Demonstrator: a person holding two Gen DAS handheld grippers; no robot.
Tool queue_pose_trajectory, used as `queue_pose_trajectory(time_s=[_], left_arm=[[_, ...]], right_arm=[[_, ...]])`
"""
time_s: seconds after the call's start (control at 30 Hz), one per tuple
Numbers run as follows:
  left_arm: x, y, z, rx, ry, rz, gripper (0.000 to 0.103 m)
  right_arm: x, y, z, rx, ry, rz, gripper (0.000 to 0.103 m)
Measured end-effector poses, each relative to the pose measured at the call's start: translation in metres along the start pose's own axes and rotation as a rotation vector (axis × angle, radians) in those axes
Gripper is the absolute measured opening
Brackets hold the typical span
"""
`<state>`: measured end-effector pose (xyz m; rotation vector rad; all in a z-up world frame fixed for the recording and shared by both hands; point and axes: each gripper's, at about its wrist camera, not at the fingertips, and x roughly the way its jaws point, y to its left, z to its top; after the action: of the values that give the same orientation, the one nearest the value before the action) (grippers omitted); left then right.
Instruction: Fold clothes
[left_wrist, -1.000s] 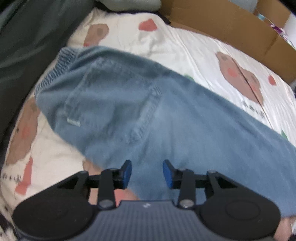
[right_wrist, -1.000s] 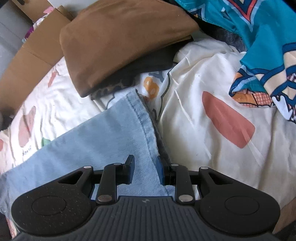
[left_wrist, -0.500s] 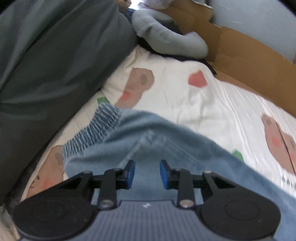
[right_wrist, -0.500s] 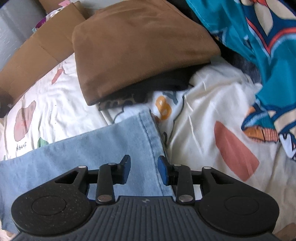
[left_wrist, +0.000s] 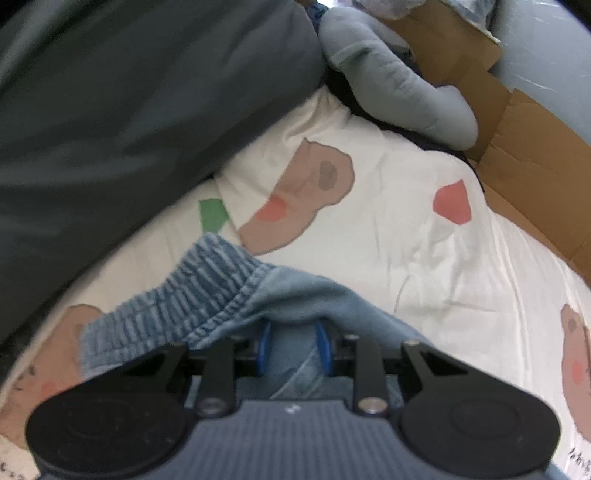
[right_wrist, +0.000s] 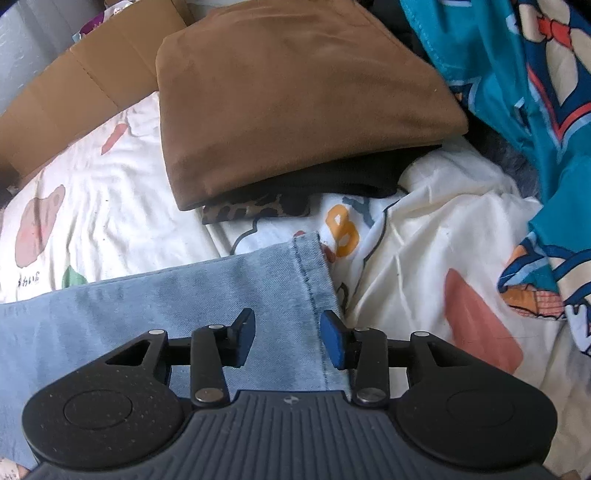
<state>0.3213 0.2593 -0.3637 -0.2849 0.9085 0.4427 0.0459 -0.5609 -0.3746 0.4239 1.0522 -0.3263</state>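
Light blue jeans lie on a white bed sheet printed with bears. In the left wrist view my left gripper is at the waist end, just right of the elastic waistband. A fold of denim is pinched between its blue pads and drapes over the fingertips. In the right wrist view the leg of the jeans ends in a stitched hem. My right gripper hovers over that hem with its jaws opening; the denim lies flat below them, and the pads press on nothing.
A folded brown garment rests on a black one beside a leopard-print piece, just beyond the hem. Teal patterned fabric fills the right. Cardboard lines the far edge. A grey garment and dark fabric lie by the waistband.
My left gripper slid along the jeans from the back pocket to the waistband and closed on a fold of denim. The right gripper's jaws widened over the hem.
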Motion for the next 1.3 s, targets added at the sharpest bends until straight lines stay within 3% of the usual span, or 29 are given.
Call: queue_pose_trajectory(time_s=[0.13,0.4,0.57,0.83,1.1,1.3], left_arm=[[0.017,-0.004,0.002,0.010,0.010,-0.012,0.028],[0.049,-0.009,0.010,-0.002,0.045,-0.001,0.026],[0.062,-0.010,0.015,-0.003,0.062,0.014,0.013],[0.076,-0.013,0.026,0.023,0.100,0.004,0.004],[0.082,-0.011,0.026,0.012,0.101,-0.015,0.003],[0.086,-0.018,0.029,0.017,0.107,0.014,0.003]], right_arm=[[0.008,0.003,0.001,-0.012,0.006,-0.019,0.054],[0.020,0.006,0.005,-0.012,0.018,-0.078,0.054],[0.027,0.008,0.008,-0.013,0.028,-0.102,0.055],[0.030,0.010,0.008,-0.026,0.030,-0.122,0.056],[0.024,0.017,0.014,-0.061,0.028,-0.121,0.058],[0.024,0.022,0.020,-0.066,0.025,-0.120,0.058]])
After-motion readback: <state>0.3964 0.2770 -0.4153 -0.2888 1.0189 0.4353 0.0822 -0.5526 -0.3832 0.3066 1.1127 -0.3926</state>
